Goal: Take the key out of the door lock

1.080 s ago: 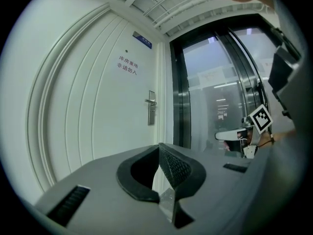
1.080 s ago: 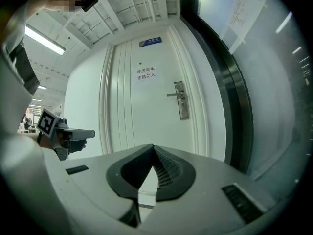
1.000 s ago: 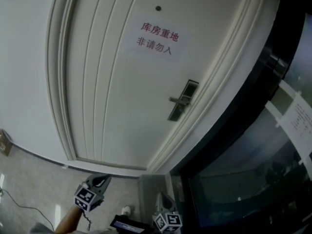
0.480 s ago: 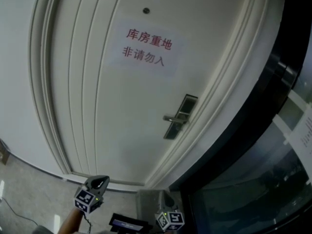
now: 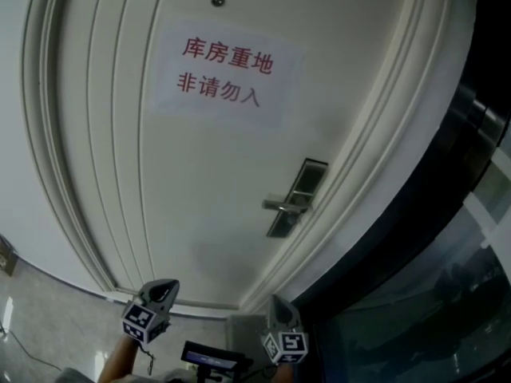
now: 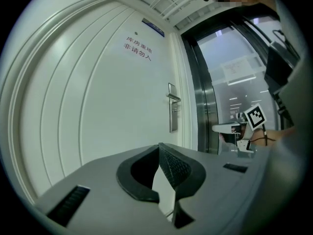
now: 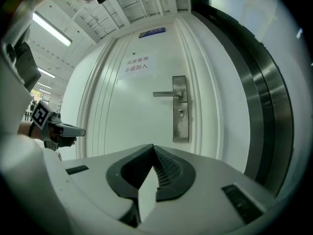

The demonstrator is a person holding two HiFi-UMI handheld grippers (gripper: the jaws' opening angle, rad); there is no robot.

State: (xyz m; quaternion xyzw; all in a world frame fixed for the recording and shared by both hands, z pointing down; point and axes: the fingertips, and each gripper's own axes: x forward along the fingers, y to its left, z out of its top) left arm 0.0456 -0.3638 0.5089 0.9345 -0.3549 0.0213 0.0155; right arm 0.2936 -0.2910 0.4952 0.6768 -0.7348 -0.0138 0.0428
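- The sign (image 5: 223,70) is on the door (image 5: 200,182), at 11 o'clock from the lock plate (image 5: 297,199).
- The peephole (image 5: 217,1) is at 12 o'clock above the sign.
- The glass wall (image 5: 447,294) stands at 3 o'clock of the door.
- The left gripper (image 5: 164,287) and right gripper (image 5: 275,303) are at 6 o'clock, well apart from the door.

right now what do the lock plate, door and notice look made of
Lock plate: likely metal, brushed silver, by its grey sheen. Door: smooth white painted finish with moulded ridges; the core cannot be told. Notice: probably paper, a thin flat white sheet with red print.
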